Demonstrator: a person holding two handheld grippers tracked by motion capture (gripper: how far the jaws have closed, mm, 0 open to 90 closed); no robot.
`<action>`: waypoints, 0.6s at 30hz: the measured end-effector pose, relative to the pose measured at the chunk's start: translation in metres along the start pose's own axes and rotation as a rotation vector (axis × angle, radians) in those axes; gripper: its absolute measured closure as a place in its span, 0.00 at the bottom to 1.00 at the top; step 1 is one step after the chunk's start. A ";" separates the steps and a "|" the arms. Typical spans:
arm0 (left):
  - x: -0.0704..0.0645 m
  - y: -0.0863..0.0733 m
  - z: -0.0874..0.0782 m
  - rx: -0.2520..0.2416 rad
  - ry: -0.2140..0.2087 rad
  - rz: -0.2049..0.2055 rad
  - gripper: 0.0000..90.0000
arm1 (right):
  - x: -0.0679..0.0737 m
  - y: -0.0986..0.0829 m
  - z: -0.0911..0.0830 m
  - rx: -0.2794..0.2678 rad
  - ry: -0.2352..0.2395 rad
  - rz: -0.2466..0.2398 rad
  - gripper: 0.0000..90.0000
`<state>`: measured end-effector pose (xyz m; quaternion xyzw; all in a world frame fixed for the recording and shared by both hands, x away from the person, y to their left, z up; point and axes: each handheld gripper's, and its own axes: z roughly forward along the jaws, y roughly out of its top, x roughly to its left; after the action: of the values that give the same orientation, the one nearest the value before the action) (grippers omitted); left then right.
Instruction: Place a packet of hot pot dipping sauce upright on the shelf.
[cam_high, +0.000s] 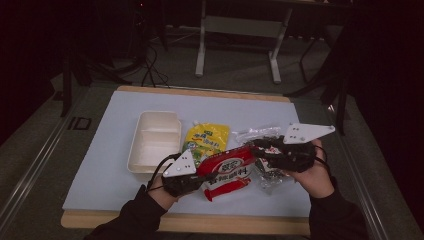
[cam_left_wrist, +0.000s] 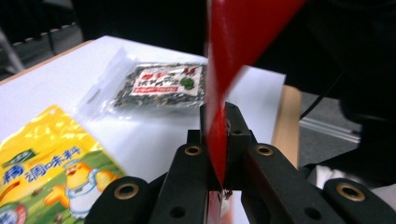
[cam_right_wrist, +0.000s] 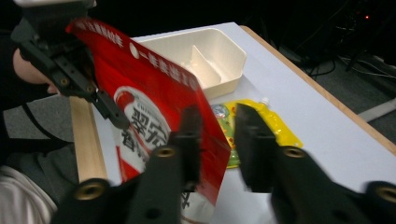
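The left gripper (cam_high: 192, 181) has its jaws pressed together on one edge of the red pouch (cam_high: 227, 170), which hangs lifted above the near middle of the table (cam_high: 100, 170) between both hands. The right gripper (cam_high: 270, 150) sits at the pouch's right end with its jaws spread, the pouch edge lying against one of them (cam_right_wrist: 212, 140) but not yet pinched. To take the pouch well, I judge the right jaws should close squarely on that edge while the left pinch stays firm, so it neither twists nor slips. Counted: one red pouch, one yellow seasoning pouch (cam_high: 206, 140) just beyond it, one clear packet of dark flakes (cam_left_wrist: 161, 86), one white two-compartment tray (cam_high: 150, 145) at far left.
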<state>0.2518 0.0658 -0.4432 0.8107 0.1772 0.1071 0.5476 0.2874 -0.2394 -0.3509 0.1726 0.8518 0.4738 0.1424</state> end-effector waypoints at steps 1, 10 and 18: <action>0.002 0.002 -0.001 -0.003 -0.008 -0.002 1.00 | 0.000 -0.002 0.000 -0.002 -0.009 0.006 0.68; 0.023 0.026 -0.027 -0.026 0.038 0.064 1.00 | -0.009 -0.034 -0.003 -0.063 0.008 0.099 0.34; 0.050 0.040 -0.050 -0.026 0.074 0.097 1.00 | -0.014 -0.061 0.001 -0.100 0.033 0.169 0.20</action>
<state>0.2863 0.1145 -0.3882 0.8065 0.1562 0.1658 0.5456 0.2906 -0.2753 -0.4026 0.2287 0.8117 0.5288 0.0962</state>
